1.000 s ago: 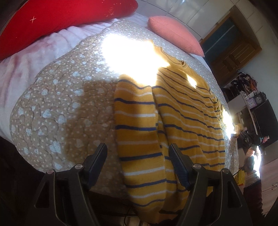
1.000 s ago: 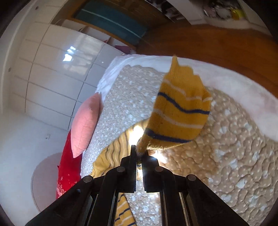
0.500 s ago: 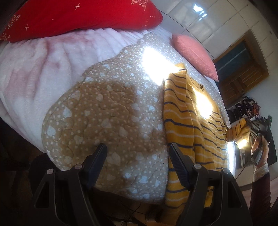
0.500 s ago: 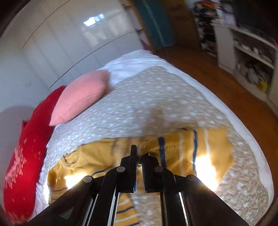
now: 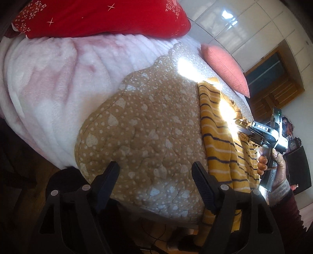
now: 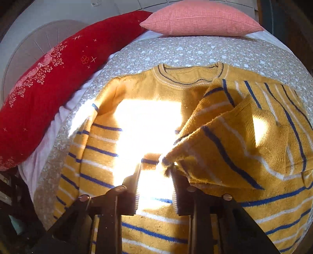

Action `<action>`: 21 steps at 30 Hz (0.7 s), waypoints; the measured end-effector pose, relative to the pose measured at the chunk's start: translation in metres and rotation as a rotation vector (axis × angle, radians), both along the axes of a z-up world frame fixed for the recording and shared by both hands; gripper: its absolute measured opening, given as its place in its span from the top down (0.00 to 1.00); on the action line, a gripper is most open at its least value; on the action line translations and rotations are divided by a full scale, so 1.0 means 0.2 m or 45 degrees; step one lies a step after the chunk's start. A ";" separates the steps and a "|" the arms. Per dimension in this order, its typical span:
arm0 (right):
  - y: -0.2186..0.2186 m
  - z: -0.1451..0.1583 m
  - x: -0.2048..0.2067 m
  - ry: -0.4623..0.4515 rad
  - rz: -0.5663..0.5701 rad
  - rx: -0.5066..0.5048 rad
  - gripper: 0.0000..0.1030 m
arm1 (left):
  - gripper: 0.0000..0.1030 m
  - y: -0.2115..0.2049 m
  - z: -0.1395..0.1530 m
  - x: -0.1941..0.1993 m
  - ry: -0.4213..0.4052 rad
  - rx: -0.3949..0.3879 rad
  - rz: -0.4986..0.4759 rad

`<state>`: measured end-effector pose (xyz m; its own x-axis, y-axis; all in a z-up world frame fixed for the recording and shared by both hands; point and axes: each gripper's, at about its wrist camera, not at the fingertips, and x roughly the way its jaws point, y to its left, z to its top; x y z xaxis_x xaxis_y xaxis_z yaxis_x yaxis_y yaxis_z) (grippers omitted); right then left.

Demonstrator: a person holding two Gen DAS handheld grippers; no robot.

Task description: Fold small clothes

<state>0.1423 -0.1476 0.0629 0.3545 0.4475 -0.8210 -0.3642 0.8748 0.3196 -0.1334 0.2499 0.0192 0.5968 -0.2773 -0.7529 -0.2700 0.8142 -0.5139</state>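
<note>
My right tongs (image 6: 155, 175) have just been opening, sleeve (image 6: 225, 140) released across the sweater (image 6: 156, 224) mid-frame on the bed (image 6: 195, 50); left tongs (image 5: 156, 179) apart, empty; body folds remain.

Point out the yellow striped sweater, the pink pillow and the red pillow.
yellow striped sweater (image 6: 160, 230): right wrist view, lower front panel.
pink pillow (image 6: 201, 19): right wrist view, middle of its ribbed face.
red pillow (image 5: 101, 17): left wrist view, middle of its cover.
</note>
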 end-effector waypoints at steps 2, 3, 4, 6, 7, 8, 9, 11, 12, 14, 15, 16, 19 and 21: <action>-0.04 0.09 -0.06 -0.024 0.050 0.010 0.64 | 0.26 0.01 0.00 0.00 -0.011 -0.014 -0.003; -0.07 0.14 -0.08 -0.034 0.060 0.016 0.64 | 0.26 0.01 0.00 0.00 -0.017 -0.021 -0.003; -0.11 0.16 -0.10 -0.045 0.049 0.026 0.64 | 0.26 0.01 0.01 0.00 -0.022 -0.026 -0.003; -0.22 0.21 -0.12 -0.080 -0.033 0.041 0.64 | 0.26 0.02 0.01 0.00 -0.029 -0.034 -0.005; -0.28 0.22 -0.12 -0.095 -0.090 0.043 0.64 | 0.26 0.02 0.02 0.01 -0.030 -0.037 -0.007; -0.34 0.23 -0.10 -0.101 -0.151 0.049 0.64 | 0.26 0.02 0.02 0.01 -0.032 -0.038 -0.010; -0.39 0.22 -0.07 -0.094 -0.210 0.063 0.64 | 0.26 0.01 0.03 0.01 -0.036 -0.037 -0.014; -0.47 0.19 0.02 -0.048 -0.314 0.113 0.64 | 0.26 0.00 0.04 0.03 -0.043 -0.030 -0.019; -0.50 0.17 0.06 -0.011 -0.361 0.152 0.64 | 0.26 -0.01 0.05 0.03 -0.047 -0.026 -0.022; -0.54 0.08 0.16 0.106 -0.456 0.216 0.59 | 0.25 -0.03 0.06 0.04 -0.055 -0.024 -0.027; -0.54 0.04 0.20 0.159 -0.500 0.226 0.56 | 0.25 -0.03 0.07 0.04 -0.056 -0.025 -0.028; -0.53 -0.01 0.24 0.193 -0.541 0.215 0.56 | 0.25 -0.03 0.07 0.04 -0.055 -0.025 -0.029; -0.44 -0.02 0.29 0.156 -0.550 0.046 0.94 | 0.25 -0.02 0.06 0.03 -0.045 -0.022 -0.025; -0.35 0.09 0.28 0.027 -0.474 -0.018 0.94 | 0.25 0.00 0.06 0.01 -0.046 -0.022 -0.012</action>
<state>0.1989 -0.2178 0.0804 0.4735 0.2797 -0.8352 -0.0137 0.9504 0.3106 -0.1308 0.2504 0.0307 0.6205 -0.2959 -0.7262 -0.2434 0.8076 -0.5371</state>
